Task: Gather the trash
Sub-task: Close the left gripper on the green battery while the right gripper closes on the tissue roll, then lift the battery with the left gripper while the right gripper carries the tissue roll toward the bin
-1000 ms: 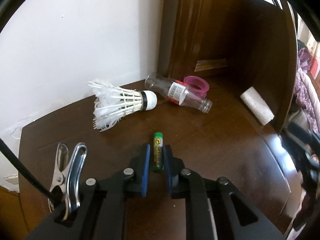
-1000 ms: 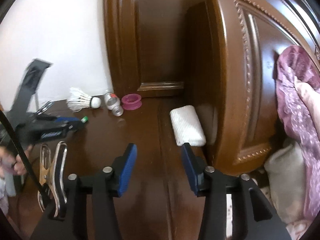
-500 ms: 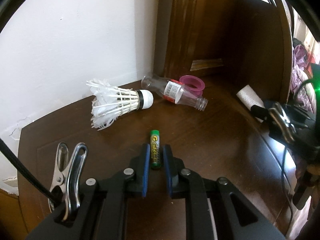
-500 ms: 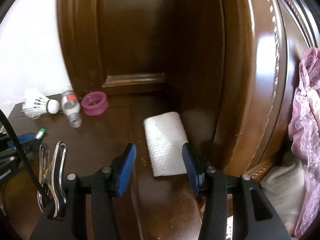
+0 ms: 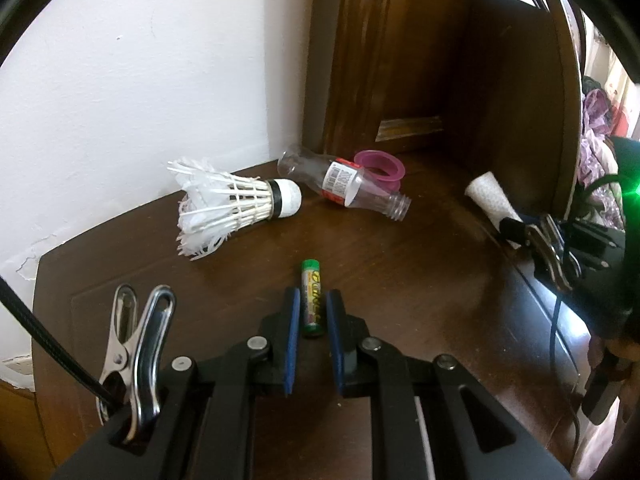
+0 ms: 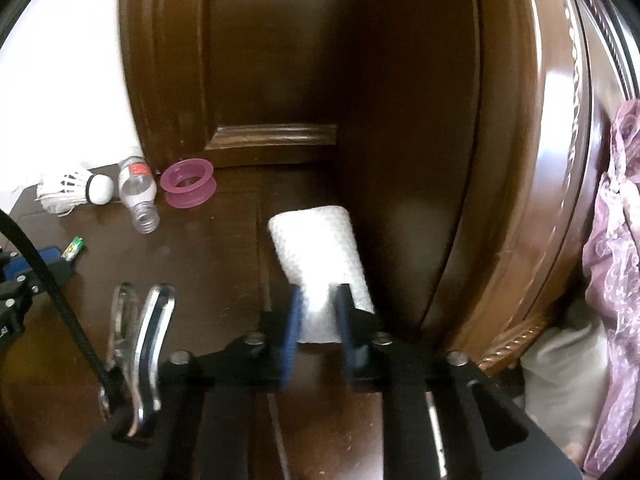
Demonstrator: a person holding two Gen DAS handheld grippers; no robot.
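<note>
On the near tabletop (image 5: 420,280), the battery (image 5: 312,297) is clamped by the left gripper (image 5: 312,312); far right, the right gripper (image 6: 319,312) is closing on the tissue wad (image 6: 316,248), which could be torn if lifted.

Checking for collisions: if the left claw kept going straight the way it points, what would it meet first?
The left claw, shut on the green battery, aims down at the dark wooden tabletop, so probably bare wood, short of the white feather shuttlecock.
</note>
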